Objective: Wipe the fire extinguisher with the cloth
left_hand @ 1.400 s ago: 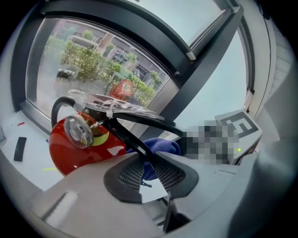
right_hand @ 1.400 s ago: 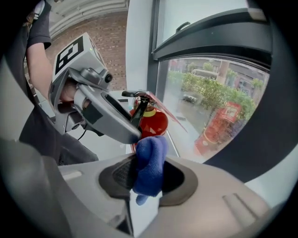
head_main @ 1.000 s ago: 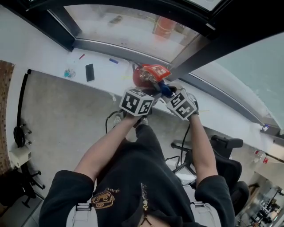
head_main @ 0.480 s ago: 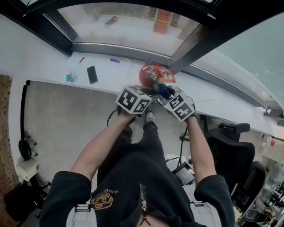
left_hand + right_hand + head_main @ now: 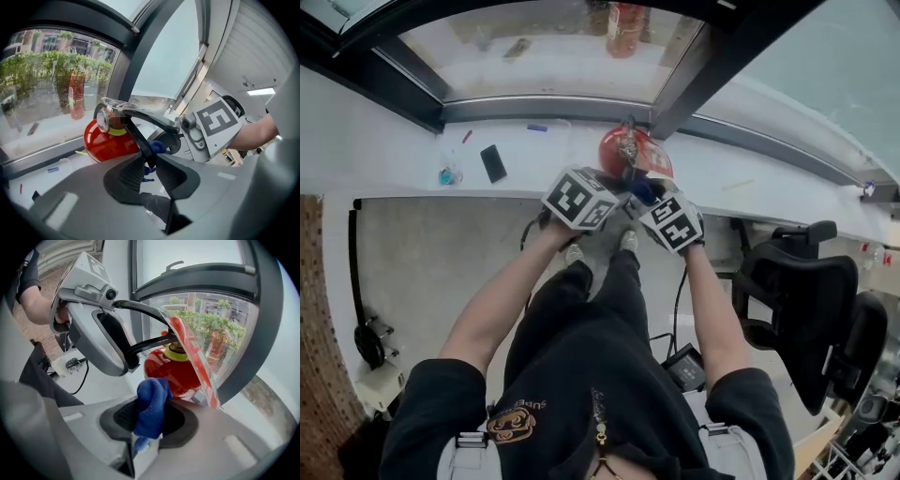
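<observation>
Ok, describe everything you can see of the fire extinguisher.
The fire extinguisher has a rounded, glossy red body, a yellow-green collar, a gauge and a black lever handle, with a red-and-white tag at its top. It stands on the white ledge by the window post. The left gripper is shut on the lever handle; a blue cloth is near its body.

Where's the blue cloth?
In the right gripper view, the blue cloth is pinched in the right gripper, just in front of the red fire extinguisher.

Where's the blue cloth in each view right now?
Head view: blue cloth upper centre, just below the fire extinguisher.
Left gripper view: centre, beyond the jaws.
Right gripper view: lower centre, pinched in the right gripper.
Shared landmark: the red fire extinguisher.
</observation>
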Available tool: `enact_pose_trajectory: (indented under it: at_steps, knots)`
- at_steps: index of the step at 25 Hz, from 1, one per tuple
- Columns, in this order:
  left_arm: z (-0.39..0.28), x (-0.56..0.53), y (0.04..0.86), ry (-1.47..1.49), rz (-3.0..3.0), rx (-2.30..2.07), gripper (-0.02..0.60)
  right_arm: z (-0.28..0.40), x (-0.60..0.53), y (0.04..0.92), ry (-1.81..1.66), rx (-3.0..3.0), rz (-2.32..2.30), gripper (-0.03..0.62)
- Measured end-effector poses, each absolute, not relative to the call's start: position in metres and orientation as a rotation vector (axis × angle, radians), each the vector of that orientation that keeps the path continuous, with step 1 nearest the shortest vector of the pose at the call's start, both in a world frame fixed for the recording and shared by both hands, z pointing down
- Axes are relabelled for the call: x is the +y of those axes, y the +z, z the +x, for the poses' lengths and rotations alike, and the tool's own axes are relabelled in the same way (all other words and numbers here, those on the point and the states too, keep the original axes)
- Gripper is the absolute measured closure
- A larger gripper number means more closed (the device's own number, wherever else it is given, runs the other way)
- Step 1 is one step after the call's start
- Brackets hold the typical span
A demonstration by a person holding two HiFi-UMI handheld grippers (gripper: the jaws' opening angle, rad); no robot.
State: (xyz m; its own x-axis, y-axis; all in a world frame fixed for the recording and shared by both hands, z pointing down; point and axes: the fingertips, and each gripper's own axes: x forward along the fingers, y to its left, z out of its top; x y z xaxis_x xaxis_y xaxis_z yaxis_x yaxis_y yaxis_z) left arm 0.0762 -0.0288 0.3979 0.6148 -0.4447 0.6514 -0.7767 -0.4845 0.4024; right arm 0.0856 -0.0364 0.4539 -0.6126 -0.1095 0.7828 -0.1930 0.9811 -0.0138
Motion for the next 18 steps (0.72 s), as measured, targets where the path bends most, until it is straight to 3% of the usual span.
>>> enact_pose_trajectory:
  at_steps: [8,11,18]
  knots:
    - [0.073,-0.033,0.398,0.622,2.167,-1.049,0.474,0.091,-0.041,0.458,0.12,-2.233,0.231,0.497]
    - [0.062,-0.027,0.405,0.618,2.148,-1.189,0.311,0.101,-0.041,0.464,0.142,-2.229,0.229,0.497]
    - [0.067,-0.001,0.426,0.555,1.932,-1.394,0.301,0.118,-0.052,0.439,0.245,-2.424,0.231,0.497]
